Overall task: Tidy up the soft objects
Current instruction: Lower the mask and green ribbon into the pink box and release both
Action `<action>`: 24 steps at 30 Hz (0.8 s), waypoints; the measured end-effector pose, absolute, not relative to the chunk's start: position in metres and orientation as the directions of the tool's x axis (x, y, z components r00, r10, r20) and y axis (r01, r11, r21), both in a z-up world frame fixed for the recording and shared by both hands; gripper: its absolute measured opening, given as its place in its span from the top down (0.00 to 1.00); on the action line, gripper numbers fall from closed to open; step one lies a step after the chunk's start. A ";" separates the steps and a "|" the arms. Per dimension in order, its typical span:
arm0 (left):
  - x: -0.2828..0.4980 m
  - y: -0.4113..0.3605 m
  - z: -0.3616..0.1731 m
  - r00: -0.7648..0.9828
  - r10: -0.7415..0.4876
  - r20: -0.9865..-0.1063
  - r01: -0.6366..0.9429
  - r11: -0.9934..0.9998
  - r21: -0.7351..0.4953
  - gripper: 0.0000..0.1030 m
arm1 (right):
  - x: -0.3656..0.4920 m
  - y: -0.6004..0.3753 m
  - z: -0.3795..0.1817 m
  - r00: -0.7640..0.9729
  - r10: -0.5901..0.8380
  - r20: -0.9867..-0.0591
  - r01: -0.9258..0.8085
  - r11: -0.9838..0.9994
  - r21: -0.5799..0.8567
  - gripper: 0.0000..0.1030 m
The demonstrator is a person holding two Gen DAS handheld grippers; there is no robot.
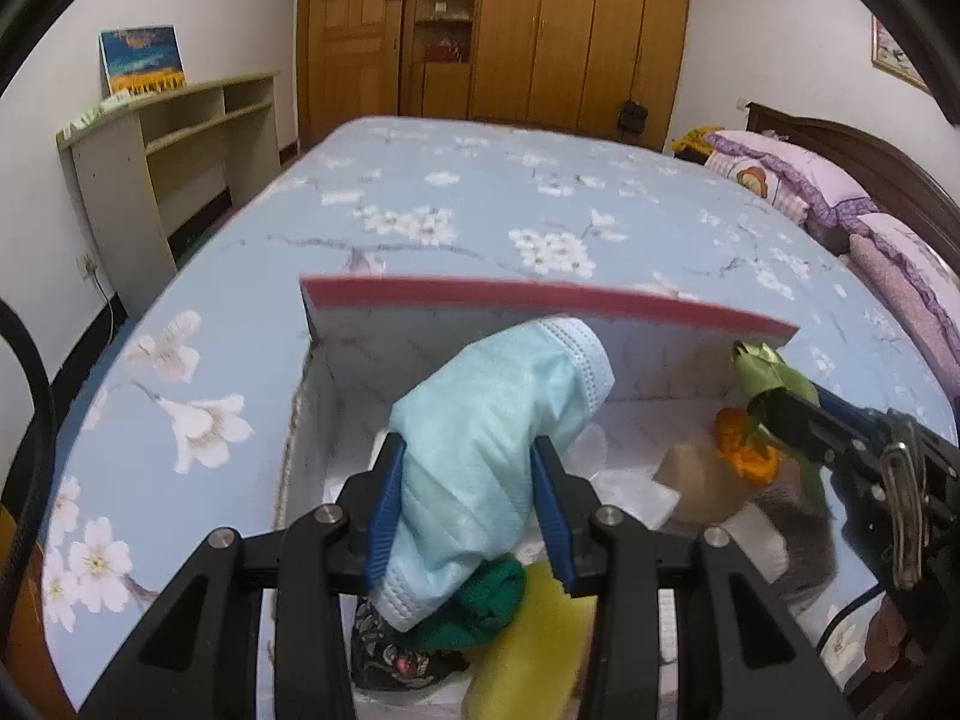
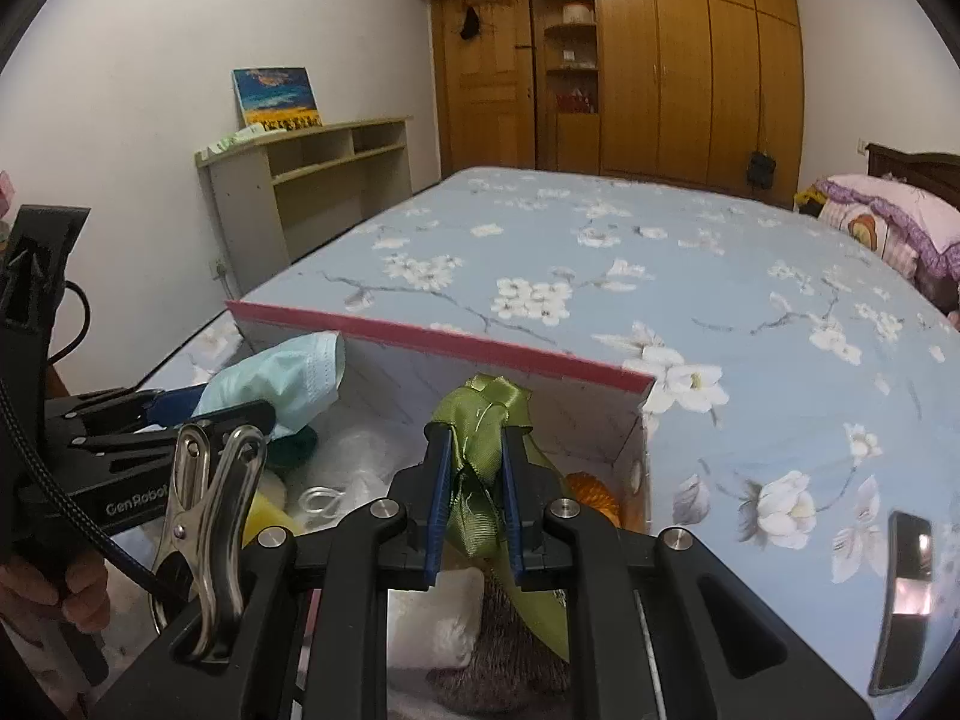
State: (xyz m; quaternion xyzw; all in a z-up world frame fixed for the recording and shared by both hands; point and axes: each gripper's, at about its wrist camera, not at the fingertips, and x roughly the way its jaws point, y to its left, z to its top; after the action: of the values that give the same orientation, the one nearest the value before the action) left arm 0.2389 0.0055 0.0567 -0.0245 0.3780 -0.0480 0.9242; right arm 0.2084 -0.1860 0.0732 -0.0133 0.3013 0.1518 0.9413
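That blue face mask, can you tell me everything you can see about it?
The face mask is pale blue, soft and pleated, with a white stitched edge. It is bunched up, not flat. The left tool squeezes it between its blue pads, holding it up over the open box with the pink rim. Its top end points toward the box's far wall. Its lower end hangs just above a green cloth; whether they touch cannot be told. No ear loops show.

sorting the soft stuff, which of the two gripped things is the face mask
The pale blue pleated face mask is in the left gripper; the right gripper pinches a green satin ribbon bow instead.
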 end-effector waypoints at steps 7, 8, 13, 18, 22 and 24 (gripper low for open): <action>0.247 0.010 0.042 0.703 -0.108 -0.703 0.061 0.994 -0.092 0.57 | 0.229 -0.179 0.049 0.755 0.253 -0.605 -0.284 0.958 0.045 0.85; 0.248 0.010 0.040 0.703 -0.108 -0.703 0.060 0.994 -0.092 0.57 | 0.231 -0.179 0.045 0.748 0.254 -0.613 -0.284 0.958 0.050 0.84; 0.251 0.009 0.035 0.702 -0.104 -0.705 0.060 0.994 -0.087 0.56 | 0.239 -0.179 0.037 0.737 0.264 -0.622 -0.282 0.957 0.072 0.81; 0.250 0.009 0.033 0.705 -0.105 -0.701 0.061 0.994 -0.088 0.56 | 0.242 -0.179 0.034 0.732 0.266 -0.627 -0.280 0.957 0.079 0.80; 0.251 0.010 0.033 0.706 -0.104 -0.701 0.061 0.994 -0.086 0.55 | 0.241 -0.180 0.032 0.730 0.265 -0.630 -0.278 0.957 0.080 0.80; 0.250 0.010 0.033 0.706 -0.103 -0.701 0.061 0.994 -0.086 0.55 | 0.242 -0.180 0.033 0.730 0.262 -0.631 -0.276 0.958 0.078 0.79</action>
State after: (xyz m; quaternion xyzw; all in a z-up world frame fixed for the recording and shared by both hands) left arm 0.2504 0.0097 0.0326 -0.0281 0.3809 -0.0444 0.9231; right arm 0.2419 -0.1796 0.0329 -0.0103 0.3377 0.1445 0.9300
